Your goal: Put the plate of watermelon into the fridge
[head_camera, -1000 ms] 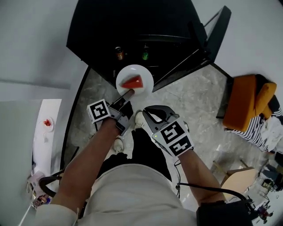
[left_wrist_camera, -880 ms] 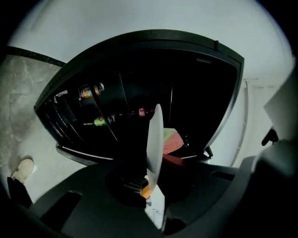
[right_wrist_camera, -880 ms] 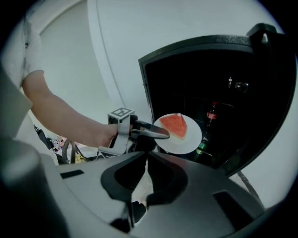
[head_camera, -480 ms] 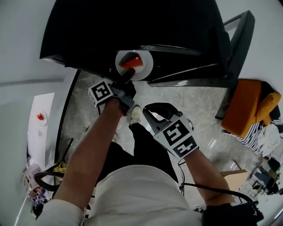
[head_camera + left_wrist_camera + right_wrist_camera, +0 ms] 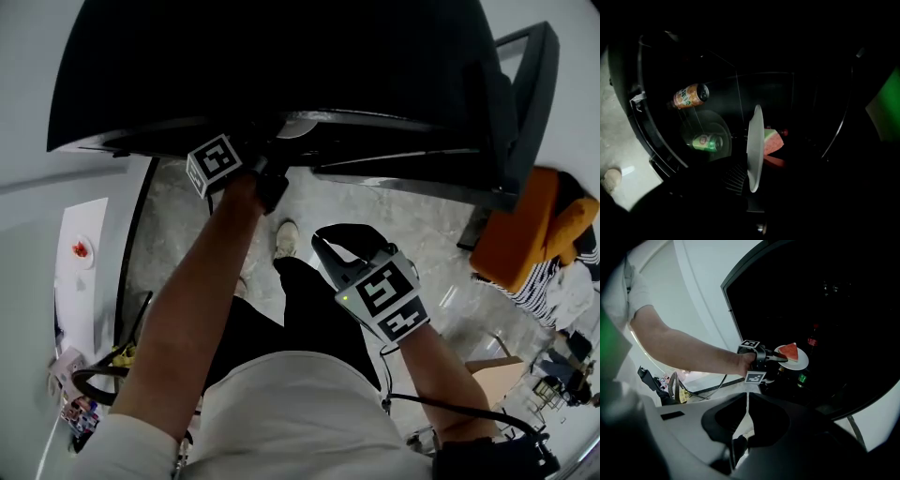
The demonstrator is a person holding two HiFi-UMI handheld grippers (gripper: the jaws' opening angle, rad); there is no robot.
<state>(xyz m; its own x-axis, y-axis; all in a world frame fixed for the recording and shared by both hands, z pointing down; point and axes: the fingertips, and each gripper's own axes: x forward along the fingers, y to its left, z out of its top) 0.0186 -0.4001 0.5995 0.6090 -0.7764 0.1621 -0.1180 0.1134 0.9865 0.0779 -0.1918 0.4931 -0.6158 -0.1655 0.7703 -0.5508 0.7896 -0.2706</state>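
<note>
Placement is the step in hand: the left tool [image 5: 783,358] is pinching the near rim of the white plate [image 5: 800,363], one jaw over the edge and one under it. The plate juts out ahead of the tool's tips, roughly level, with the watermelon wedge [image 5: 789,351] lying on it just beyond the pads. Plate and tool tips are inside the mouth of the open fridge [image 5: 281,66], whose interior is dark (too dark to make out a shelf directly beneath the plate). Lower than the tool and deeper in sit an orange drinks can [image 5: 690,95] and a green can [image 5: 707,142]. The right tool [image 5: 747,397] hangs behind and to the right of the left one, well apart from the fridge opening, its jaws pressed together with nothing between them. The plate does not look set down yet, so I judge the task most of the way along. The next move calls for carrying the plate level onto a shelf clear of the cans and lowering it until it bears. The jaws should then spread and the tool draw straight back, so the rim is not dragged out with it.
</note>
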